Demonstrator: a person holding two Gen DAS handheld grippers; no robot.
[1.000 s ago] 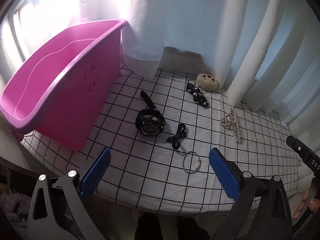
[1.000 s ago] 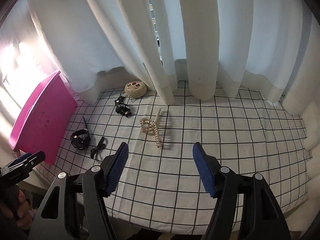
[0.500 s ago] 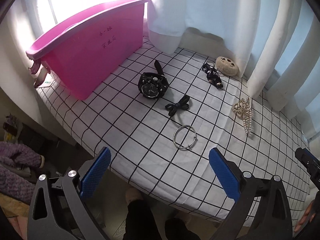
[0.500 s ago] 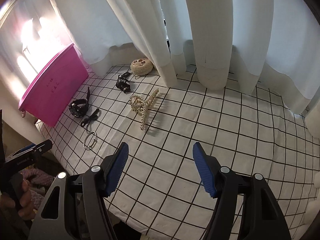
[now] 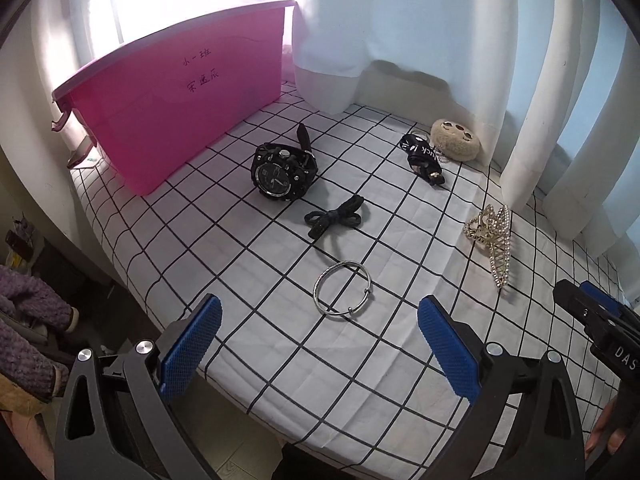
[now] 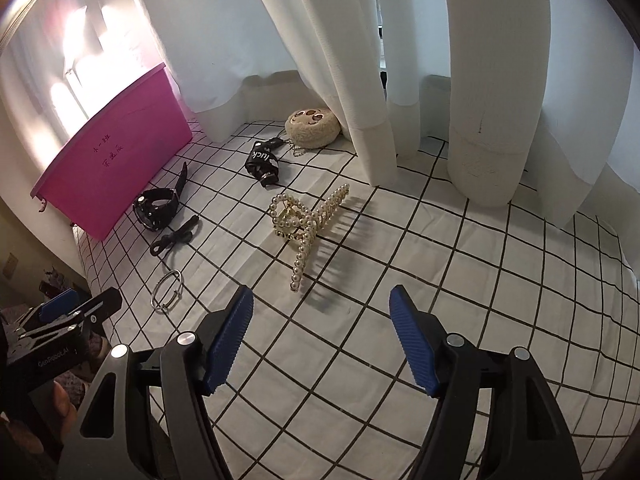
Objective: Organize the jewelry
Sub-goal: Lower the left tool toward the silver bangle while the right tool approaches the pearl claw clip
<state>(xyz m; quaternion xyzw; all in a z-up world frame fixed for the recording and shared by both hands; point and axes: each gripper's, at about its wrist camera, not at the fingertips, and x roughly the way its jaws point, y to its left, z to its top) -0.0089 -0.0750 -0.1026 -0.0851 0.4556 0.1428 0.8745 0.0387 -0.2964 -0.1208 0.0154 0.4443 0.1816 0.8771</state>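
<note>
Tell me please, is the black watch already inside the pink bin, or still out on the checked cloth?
Out: the black watch lies on the checked cloth beside the pink bin.

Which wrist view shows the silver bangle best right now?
Left wrist view: the silver bangle lies whole and nearly round just ahead of the open left gripper. The right wrist view shows it small, foreshortened, far off to the side.

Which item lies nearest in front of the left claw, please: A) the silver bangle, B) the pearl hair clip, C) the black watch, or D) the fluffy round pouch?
A: the silver bangle lies on the checked cloth just ahead of the open left claw, closer than the other pieces.
</note>
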